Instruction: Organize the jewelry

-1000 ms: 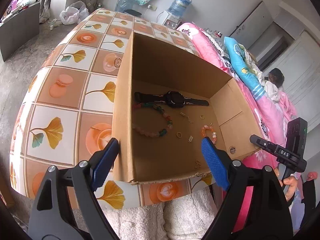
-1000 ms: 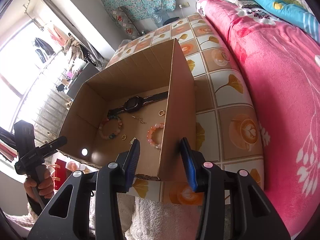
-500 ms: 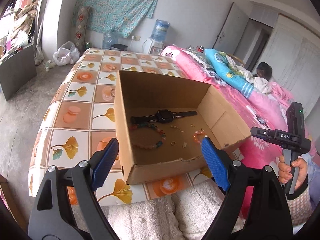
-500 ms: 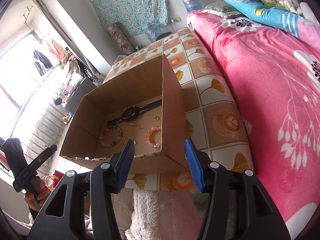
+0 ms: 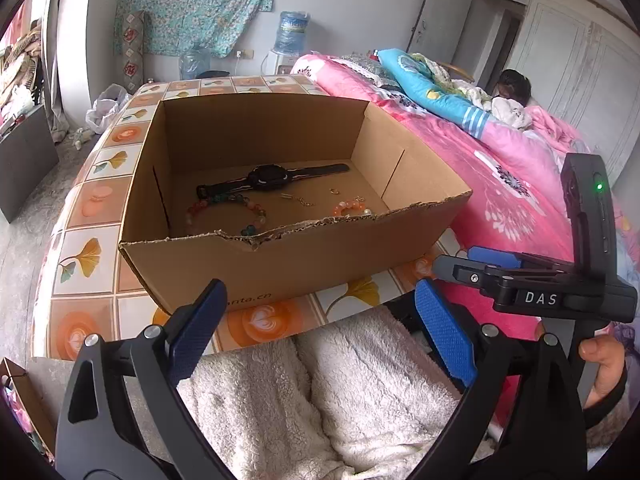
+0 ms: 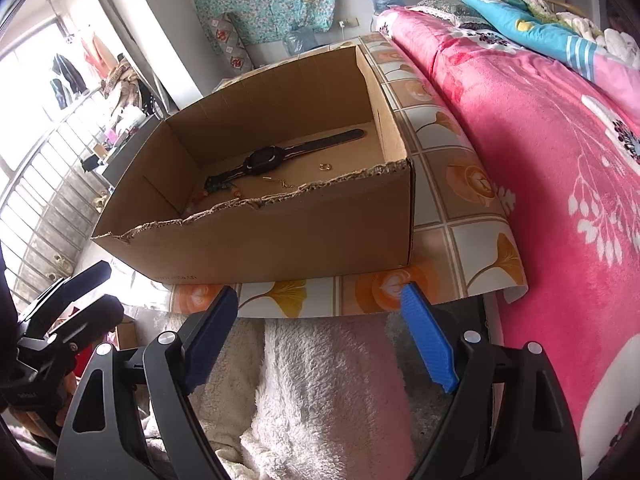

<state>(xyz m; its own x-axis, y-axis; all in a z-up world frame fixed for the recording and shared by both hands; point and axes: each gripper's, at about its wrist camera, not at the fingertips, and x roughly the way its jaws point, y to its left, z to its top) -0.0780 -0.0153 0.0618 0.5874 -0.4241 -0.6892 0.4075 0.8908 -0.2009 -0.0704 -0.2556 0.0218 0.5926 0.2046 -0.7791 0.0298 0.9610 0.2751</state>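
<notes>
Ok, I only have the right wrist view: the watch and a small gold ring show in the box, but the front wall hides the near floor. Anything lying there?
Observer: Yes, an orange bead bracelet near the right wall of the cardboard box.
Operator: Only that?
Observer: No, a full loop of multicoloured beads lies left of it, in front of the watch.
Operator: Is the left gripper carrying anything?
Observer: No. The left gripper sits short of the box; its jaws have just been opening, with nothing between them.
</notes>
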